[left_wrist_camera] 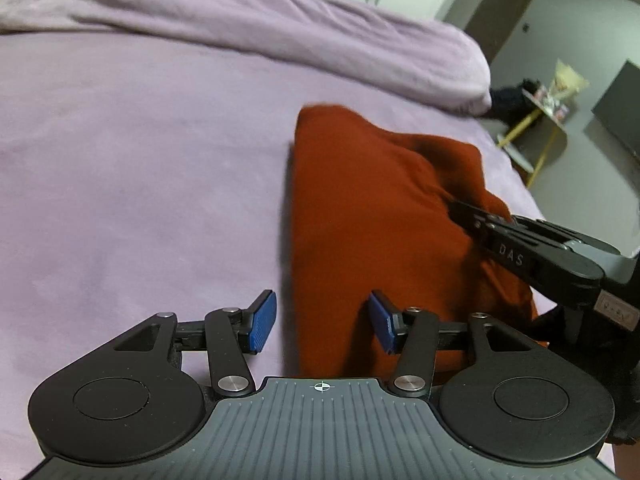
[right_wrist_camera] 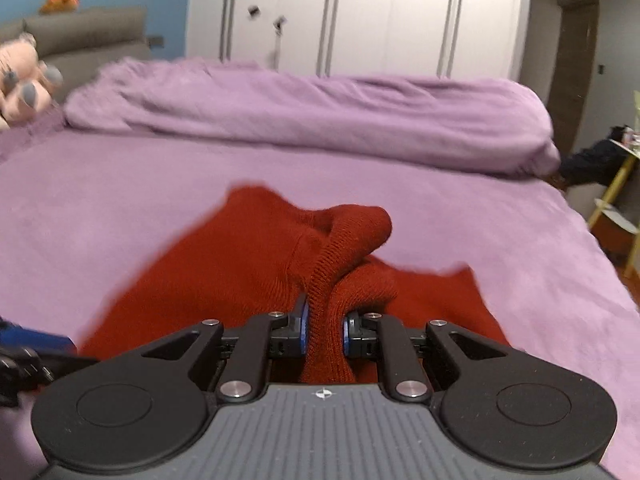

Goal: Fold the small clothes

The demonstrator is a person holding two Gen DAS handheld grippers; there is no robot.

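A rust-red knitted garment (left_wrist_camera: 372, 208) lies on the lilac bed sheet (left_wrist_camera: 140, 160). My left gripper (left_wrist_camera: 322, 320) is open and empty, its blue pads straddling the garment's near left edge just above it. My right gripper (right_wrist_camera: 324, 330) is shut on a bunched fold of the red garment (right_wrist_camera: 240, 264) and holds that fold raised off the bed. In the left wrist view the right gripper (left_wrist_camera: 456, 210) reaches in from the right, its tips buried in the cloth. The left gripper's blue pad (right_wrist_camera: 36, 340) shows at the left edge of the right wrist view.
A rumpled lilac duvet (right_wrist_camera: 320, 112) is piled along the far side of the bed. A plush toy (right_wrist_camera: 20, 80) and grey headboard sit at the far left. White wardrobes (right_wrist_camera: 360, 12) stand behind. A yellow-legged side table (left_wrist_camera: 540, 128) stands beyond the bed's right edge.
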